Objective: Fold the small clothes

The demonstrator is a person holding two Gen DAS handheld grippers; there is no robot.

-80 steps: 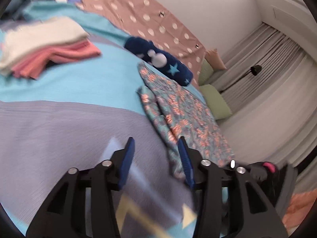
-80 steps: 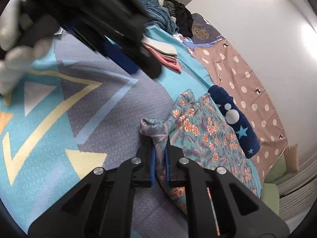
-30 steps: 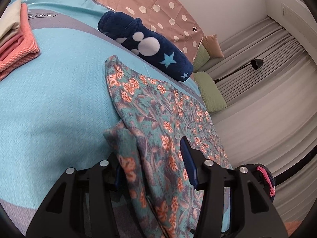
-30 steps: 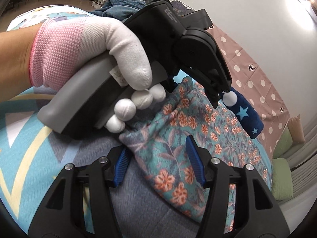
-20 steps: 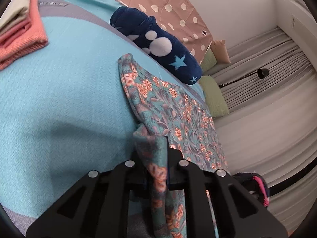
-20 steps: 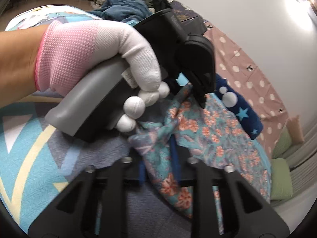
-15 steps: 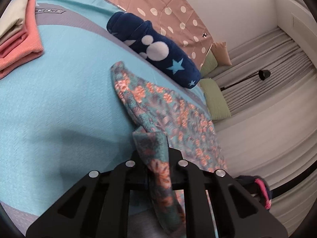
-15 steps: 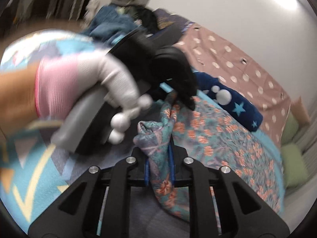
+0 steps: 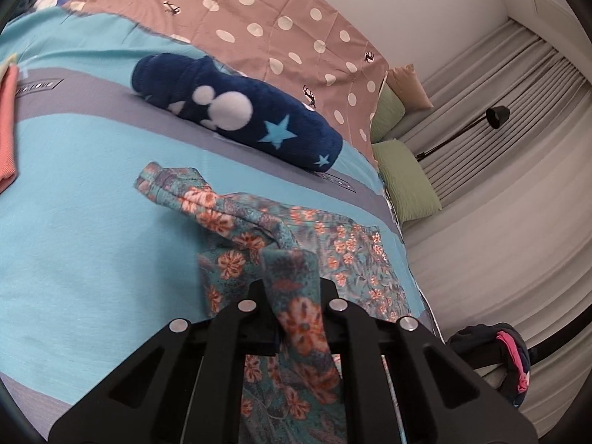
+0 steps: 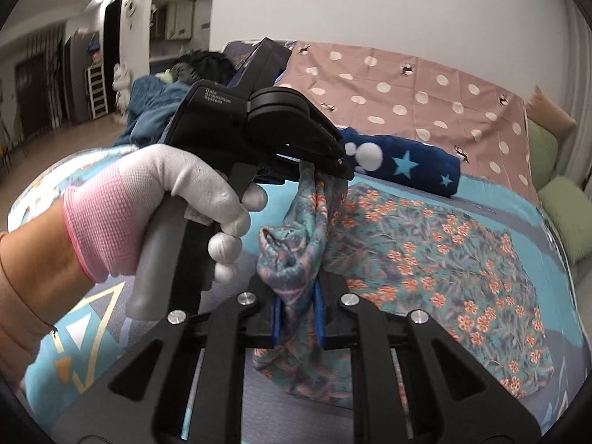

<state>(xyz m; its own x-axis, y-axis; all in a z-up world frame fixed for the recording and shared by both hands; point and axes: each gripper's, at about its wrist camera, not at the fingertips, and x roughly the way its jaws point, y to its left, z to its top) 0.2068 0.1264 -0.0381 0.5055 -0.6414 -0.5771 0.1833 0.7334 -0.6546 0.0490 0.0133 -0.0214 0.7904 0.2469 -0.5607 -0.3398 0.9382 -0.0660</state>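
Observation:
A teal garment with orange flowers (image 9: 355, 255) lies on the blue and grey bedspread (image 9: 74, 222). My left gripper (image 9: 296, 296) pinches a bunched edge of it, jaws still closing on the cloth, which hangs lifted off the bed. In the right wrist view the garment (image 10: 425, 244) spreads to the right. My right gripper (image 10: 296, 307) is shut on another bunch of the same edge, blue pads pressed on the fabric. The left gripper (image 10: 325, 170), held by a white and pink gloved hand (image 10: 155, 199), sits just above and behind, with cloth hanging from its tips.
A rolled navy blanket with stars (image 9: 229, 111) lies beyond the garment, and a brown polka-dot cover (image 9: 259, 18) behind it. Folded coral clothes (image 9: 7, 122) sit at the left edge. Green cushions (image 9: 407, 181) are at the far right. A pile of dark clothes (image 10: 155, 107) lies at the back.
Both grippers went from open around the garment's edge to shut on it. Both then rose, lifting the pinched edge off the bed, and the right view rolled level.

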